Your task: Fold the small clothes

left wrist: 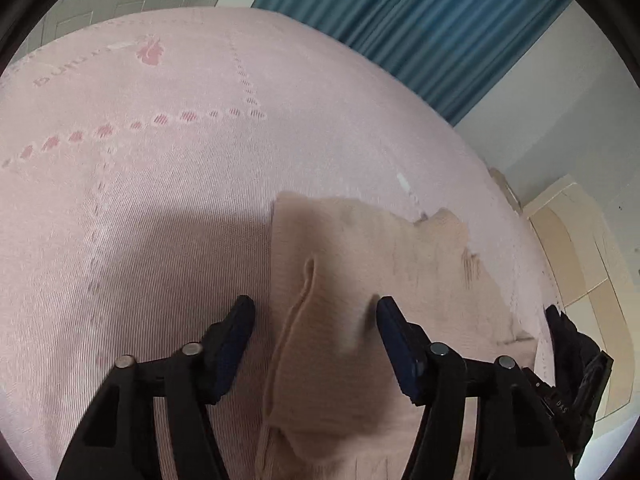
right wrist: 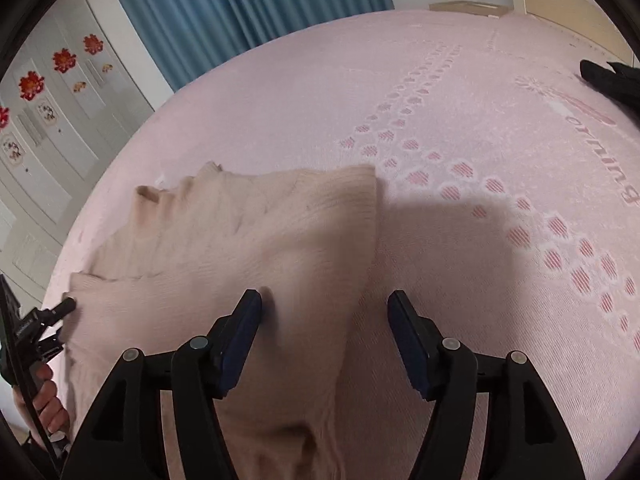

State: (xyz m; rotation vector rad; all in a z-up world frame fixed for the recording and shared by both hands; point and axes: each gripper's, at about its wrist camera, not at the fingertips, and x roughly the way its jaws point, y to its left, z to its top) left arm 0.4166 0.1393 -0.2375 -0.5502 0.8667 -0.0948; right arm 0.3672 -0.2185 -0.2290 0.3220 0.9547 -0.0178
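A beige knit garment lies folded on the pink bedspread. My left gripper stands open just above the garment's left edge; a raised fold of the knit runs up between its fingers, and the pads do not press on it. My right gripper is open too, over the garment's right edge, with the left pad close to the cloth and the right one above the bare bedspread. In the right wrist view the left gripper shows at the garment's far side, held by a hand.
A blue curtain hangs behind the bed. White cupboard doors with red flower stickers stand at the left. A black object lies at the bedspread's far right. Pale wooden floor shows past the bed's edge.
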